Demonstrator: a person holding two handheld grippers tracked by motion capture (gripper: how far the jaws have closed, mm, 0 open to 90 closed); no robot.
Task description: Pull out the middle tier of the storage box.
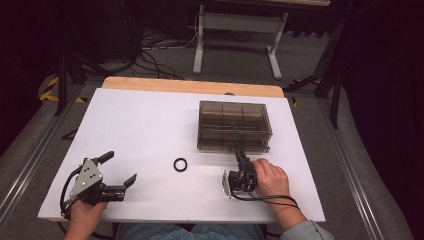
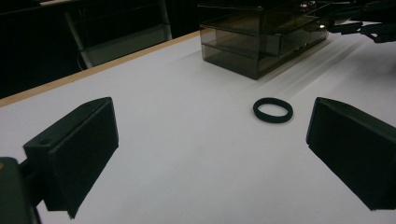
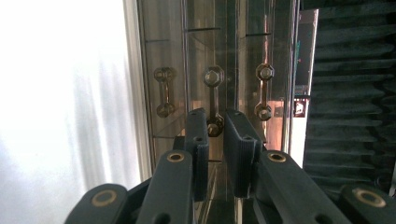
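A smoky transparent drawer box (image 1: 234,126) stands on the white table (image 1: 140,125), right of centre. My right gripper (image 1: 240,156) is at its front face. In the right gripper view, its jaws (image 3: 215,123) are nearly together around the lower end of the middle metal drawer handle (image 3: 213,88), with the pads against it. Two more handles (image 3: 164,92) (image 3: 264,91) flank it. A black ring (image 1: 180,164) lies flat on the table, left of the right gripper. My left gripper (image 1: 120,167) rests at the front left, open wide and holding nothing, facing the ring (image 2: 273,110).
The table's wooden far edge (image 1: 192,86) runs behind the box. Beyond it are a grey floor with cables and a white stand (image 1: 237,37). The person's right hand (image 1: 270,177) holds the right gripper near the front edge.
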